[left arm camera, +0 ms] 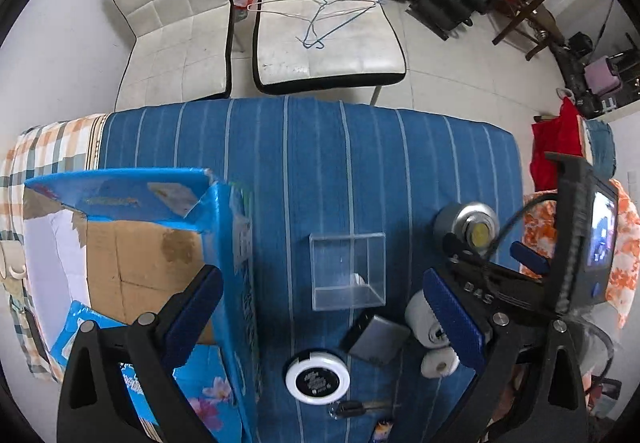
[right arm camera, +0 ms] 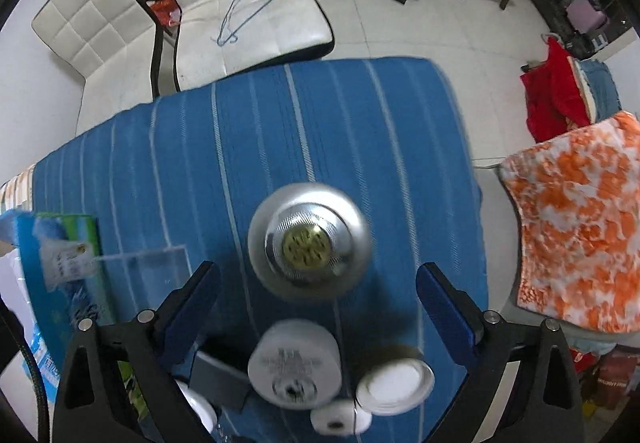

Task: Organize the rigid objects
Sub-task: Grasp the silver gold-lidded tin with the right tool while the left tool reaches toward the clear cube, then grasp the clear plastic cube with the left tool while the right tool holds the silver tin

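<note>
The right tongs (right arm camera: 318, 307) stand wide apart with nothing between the pads, poised above the silver LED bulb (right arm camera: 310, 241), which rests on the striped blue cloth (right arm camera: 240, 147) of the counter, toward its right edge and well back from the far edge. The left tongs (left arm camera: 320, 319) are also spread and empty, over the middle of the counter beside the open cardboard box (left arm camera: 140, 251) at the left edge.

The bulb looks light and rigid, with a smooth rounded metallic shell that could slip from flat pads; its widest part nearly fills the opening, so a hold across the body just below the rim seems safest, squeezed gently because the lens face may crack.

Nearer the front edge lie a white cylinder (right arm camera: 294, 363), a small white roll (right arm camera: 340, 419) and a white lid (right arm camera: 396, 383), all close together, so lifting one risks nudging its neighbours. The clear plastic box (left arm camera: 348, 271) in the middle is stiff, thin-walled and glossy; gripping one wall looks better than spanning it. The round black-and-white tin (left arm camera: 318, 379) and the grey flat case (left arm camera: 378, 339) lie low, offering little edge.
</note>
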`<state>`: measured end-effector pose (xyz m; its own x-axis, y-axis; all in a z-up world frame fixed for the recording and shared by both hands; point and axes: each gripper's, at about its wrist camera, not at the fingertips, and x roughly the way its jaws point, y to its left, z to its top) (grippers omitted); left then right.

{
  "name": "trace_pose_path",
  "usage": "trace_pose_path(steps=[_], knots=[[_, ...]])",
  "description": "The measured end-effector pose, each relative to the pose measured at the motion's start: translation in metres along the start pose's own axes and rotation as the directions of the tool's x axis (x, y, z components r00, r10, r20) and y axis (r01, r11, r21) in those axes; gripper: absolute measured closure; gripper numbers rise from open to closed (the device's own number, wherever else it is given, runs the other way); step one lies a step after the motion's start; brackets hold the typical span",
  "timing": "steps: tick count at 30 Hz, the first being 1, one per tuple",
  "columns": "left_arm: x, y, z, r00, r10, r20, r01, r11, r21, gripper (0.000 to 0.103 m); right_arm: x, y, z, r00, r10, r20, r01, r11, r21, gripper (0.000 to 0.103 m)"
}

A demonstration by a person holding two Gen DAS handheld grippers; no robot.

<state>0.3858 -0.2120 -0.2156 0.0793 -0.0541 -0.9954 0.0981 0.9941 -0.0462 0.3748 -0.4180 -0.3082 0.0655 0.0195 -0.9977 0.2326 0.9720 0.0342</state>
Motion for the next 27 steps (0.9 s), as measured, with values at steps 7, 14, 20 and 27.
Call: trace_pose_path(steps=[7,14,20,27], knots=[[0.021,-0.013,0.009,0.999,0.005,-0.045,-0.004,1.0,0.014,0.0,0.039,-0.003,0.011,0.997,0.059,-0.047,-0.059,0.998,0.007,0.029],[0.043,-0.042,0.006,0.994,-0.006,-0.113,0.018,0.995,0.099,0.0,0.04,-0.033,-0.007,0.996,0.027,-0.081,-0.028,1.0,-0.012,0.029],[0.068,-0.052,0.008,0.986,0.013,-0.166,0.002,0.996,0.092,0.0,0.036,-0.06,-0.021,0.994,0.036,-0.103,-0.035,0.999,0.01,0.029],[0.093,-0.05,0.009,0.979,0.083,-0.187,-0.067,0.994,0.087,0.0,0.036,-0.065,-0.029,0.994,0.026,-0.107,-0.026,1.0,0.006,0.029]])
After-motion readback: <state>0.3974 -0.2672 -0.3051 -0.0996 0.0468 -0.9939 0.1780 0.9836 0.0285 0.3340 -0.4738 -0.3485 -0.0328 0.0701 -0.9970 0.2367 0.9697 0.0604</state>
